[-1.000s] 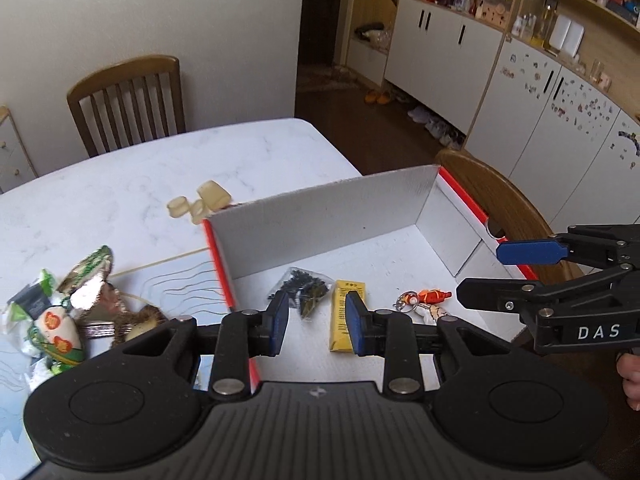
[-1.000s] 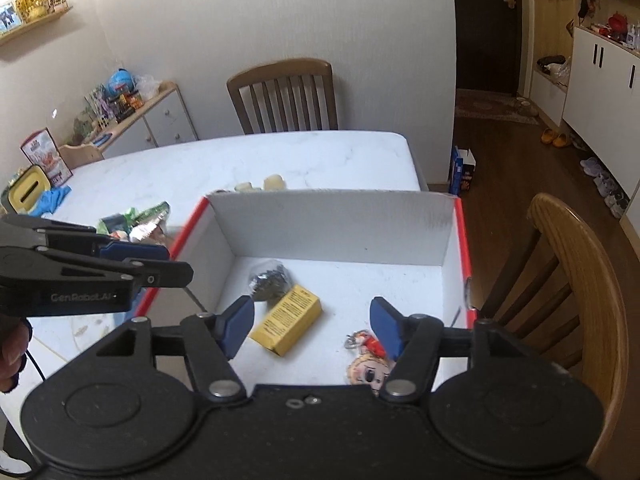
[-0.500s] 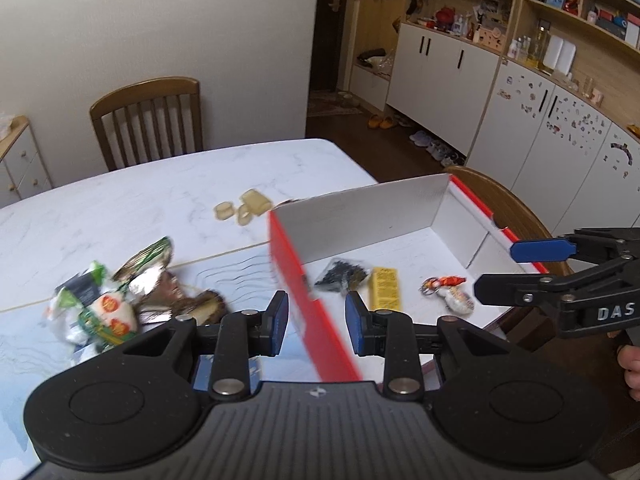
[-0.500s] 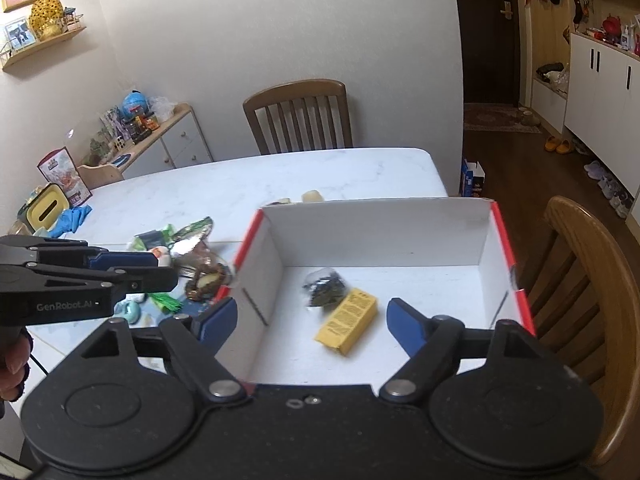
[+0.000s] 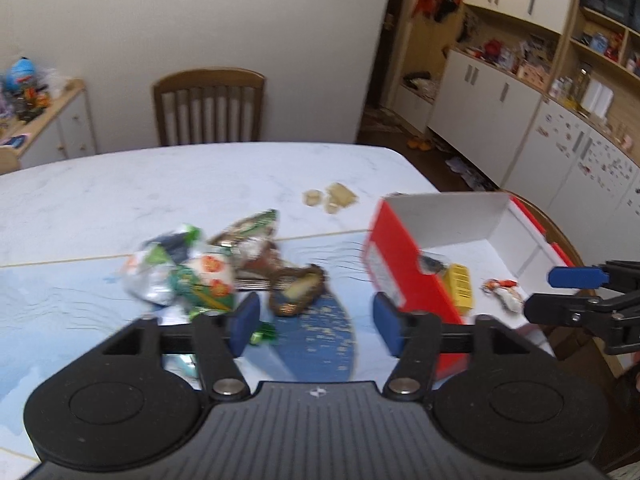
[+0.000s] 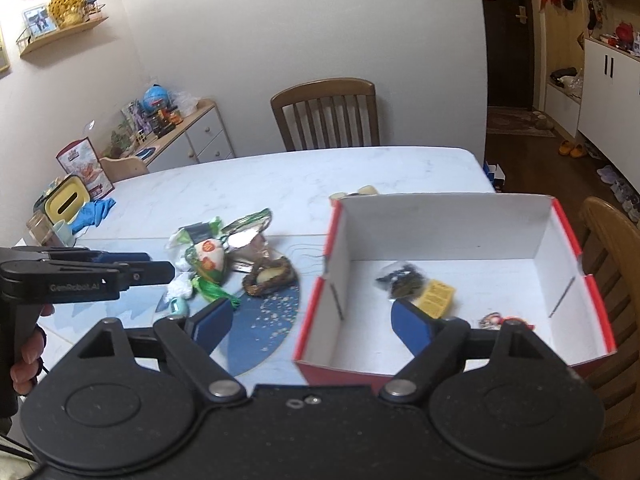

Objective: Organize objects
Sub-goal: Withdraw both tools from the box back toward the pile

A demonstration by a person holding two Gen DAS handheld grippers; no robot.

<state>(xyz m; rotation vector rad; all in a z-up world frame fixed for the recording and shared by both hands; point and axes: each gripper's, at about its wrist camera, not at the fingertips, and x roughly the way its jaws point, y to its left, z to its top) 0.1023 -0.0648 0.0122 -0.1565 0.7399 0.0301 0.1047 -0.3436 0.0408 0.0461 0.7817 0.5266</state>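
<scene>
A red and white cardboard box (image 6: 452, 220) stands on the right of the table, holding a yellow packet (image 6: 438, 296), a dark sachet (image 6: 400, 280) and a small keychain figure (image 6: 496, 320). Left of the box lies a heap of snack wrappers (image 5: 188, 272) and a brown round piece (image 5: 296, 290). My left gripper (image 5: 316, 320) hovers just short of that brown piece; its jaws are opening, with nothing between them. My right gripper (image 6: 310, 320) hangs over the box's near left corner, its jaws wide and still opening, gripping nothing.
A blue patterned mat (image 6: 264, 328) lies under the wrappers. Small beige pieces (image 5: 330, 196) rest behind the box (image 5: 440, 220). Wooden chairs stand at the far side (image 6: 326, 116) and at the right edge (image 6: 612, 264). A yellow tissue box (image 6: 66, 204) and a blue glove (image 6: 94, 212) sit far left.
Both grippers have swung left, from over the box toward the wrapper heap. The left jaws, nearly shut before, have spread apart. The right jaws have widened too.
</scene>
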